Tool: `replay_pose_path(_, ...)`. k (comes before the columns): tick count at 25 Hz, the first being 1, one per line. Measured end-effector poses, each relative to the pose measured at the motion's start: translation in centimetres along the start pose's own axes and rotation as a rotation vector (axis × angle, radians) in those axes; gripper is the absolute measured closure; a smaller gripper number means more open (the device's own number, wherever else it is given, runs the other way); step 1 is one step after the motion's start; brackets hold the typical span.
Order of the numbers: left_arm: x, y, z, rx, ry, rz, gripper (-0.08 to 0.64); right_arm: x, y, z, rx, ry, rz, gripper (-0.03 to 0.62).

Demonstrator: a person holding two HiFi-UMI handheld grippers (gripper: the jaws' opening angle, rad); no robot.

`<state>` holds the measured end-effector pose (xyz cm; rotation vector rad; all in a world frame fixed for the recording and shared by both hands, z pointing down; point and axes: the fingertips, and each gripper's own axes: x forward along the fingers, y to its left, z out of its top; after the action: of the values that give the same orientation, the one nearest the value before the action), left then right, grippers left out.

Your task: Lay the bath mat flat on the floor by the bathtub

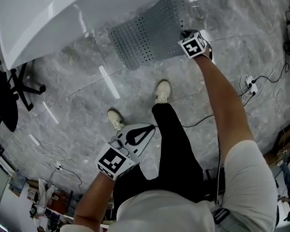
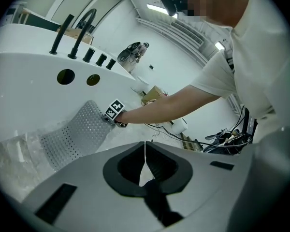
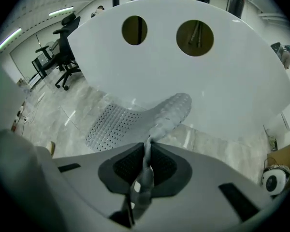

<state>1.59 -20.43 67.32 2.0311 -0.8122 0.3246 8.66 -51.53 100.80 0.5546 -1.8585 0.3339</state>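
Head camera: you looked steeply down past your own torso onto the grey marbled stone floor (image 1: 77,95). The white glossy bathtub (image 1: 38,13) ran along the top edge.

Left gripper (image 1: 150,128) camera: you held it low and well back by your legs. It faced along its jaws toward the tub side.

Right gripper (image 1: 184,34) camera: you held it near the tub wall, facing it almost square-on.

All three views shared the grey perforated rubber bath mat (image 1: 145,33) and the tub. The left gripper view also caught your outstretched right arm (image 2: 174,105).
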Motion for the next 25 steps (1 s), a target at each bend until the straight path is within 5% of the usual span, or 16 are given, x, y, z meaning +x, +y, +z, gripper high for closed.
replay_pose_path(19,10.7,1.0,3.5,0.158,0.108,-0.03,0.538,3.2,-10.7,-9.5,0.225,0.081,-0.062,0.469)
replay_pose_path(25,11.6,0.2,4.3,0.245,0.169,-0.036,0.538,0.0,-12.1,-11.9,0.273,0.101,-0.079,0.508)
